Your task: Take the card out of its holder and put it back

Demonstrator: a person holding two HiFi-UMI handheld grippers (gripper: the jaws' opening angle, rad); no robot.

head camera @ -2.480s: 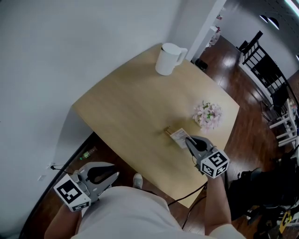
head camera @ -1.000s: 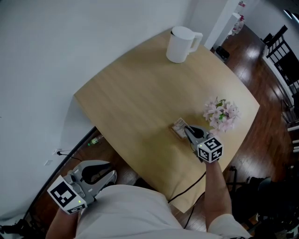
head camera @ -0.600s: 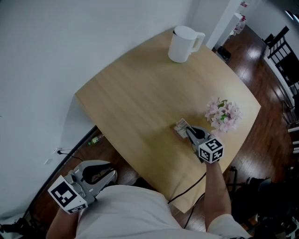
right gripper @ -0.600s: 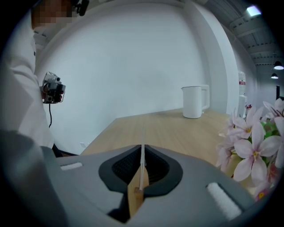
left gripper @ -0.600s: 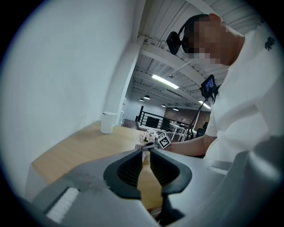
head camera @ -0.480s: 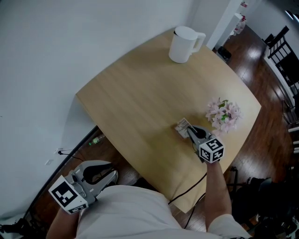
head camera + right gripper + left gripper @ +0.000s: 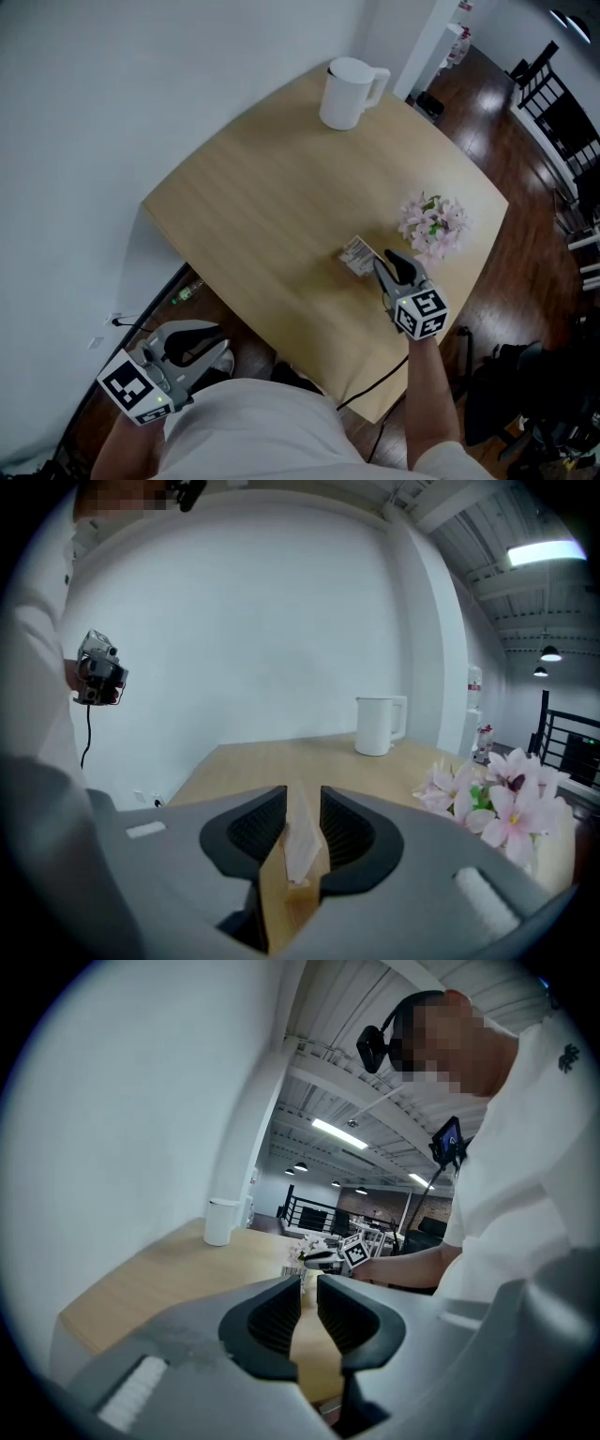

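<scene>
The card [image 7: 302,841] stands upright near the desk's [image 7: 253,187] right edge, just beside the flowers [image 7: 431,225] on the side toward the person and well apart from the jug [image 7: 345,92] at the far corner. The right tongs [image 7: 380,264] have just been opening. Their jaws now stand spread to either side of the card, which rises between them with a gap on each side, so nothing is pinched. The left tongs [image 7: 223,352] hang off the desk's near-left edge, low by the person's body, with their jaws a narrow slit apart and nothing between them. Since the card stands on its own with the jaws off it, the put-back looks done. What seems left is to draw the right tongs away without knocking the card. The head view places everything on the desk but shows the card only as a small pale patch at the jaw tips, and it does not show the gap around it. The right gripper view shows that gap plainly, though the holder under the card is hard to make out there. The left gripper view shows its own slit and, far off, the right tongs by the flowers.
</scene>
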